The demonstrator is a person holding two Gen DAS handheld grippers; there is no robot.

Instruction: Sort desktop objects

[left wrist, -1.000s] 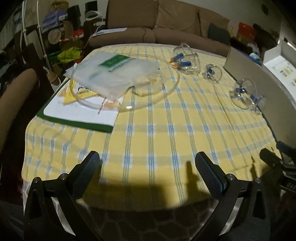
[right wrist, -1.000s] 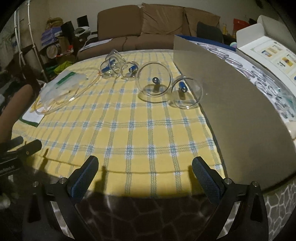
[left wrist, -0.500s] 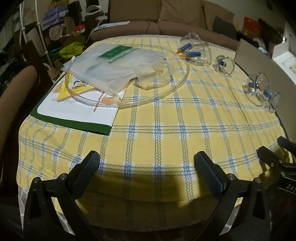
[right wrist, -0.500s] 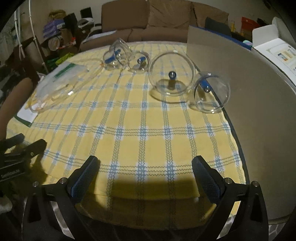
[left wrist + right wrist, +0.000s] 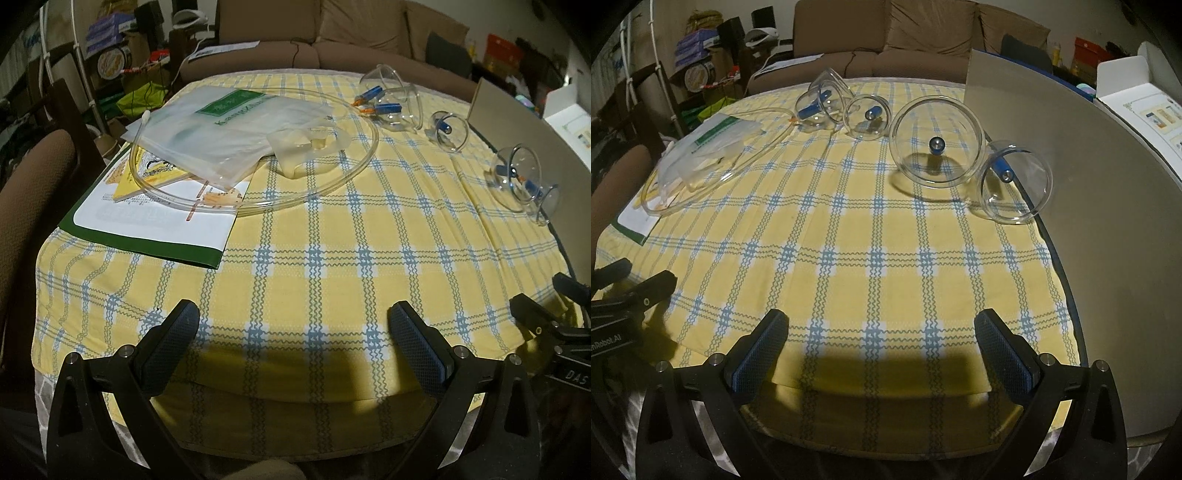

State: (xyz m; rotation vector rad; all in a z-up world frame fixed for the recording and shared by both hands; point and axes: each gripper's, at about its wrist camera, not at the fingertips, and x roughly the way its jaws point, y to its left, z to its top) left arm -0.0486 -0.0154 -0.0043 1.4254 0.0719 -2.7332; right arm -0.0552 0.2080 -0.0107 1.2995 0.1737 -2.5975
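Left gripper and right gripper, jaws wide apart, holding nothing, above yellow checked tablecloth; clear domed plastic cups lie beyond; coiled transparent tubing encircles translucent plastic pouch.

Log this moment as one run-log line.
left gripper open, empty | right gripper open, empty | clear cups untouched on tablecloth | sorting not begun

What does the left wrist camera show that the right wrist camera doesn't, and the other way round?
Only the left wrist view shows the yellow leaflet under the plastic bag, plus the right gripper at its edge. Only the right wrist view shows the whole grey board, the white box behind it and the left gripper. Both show the checked tablecloth, the clear tube loop, the clear cups, the green-edged sheet and the brown sofa.
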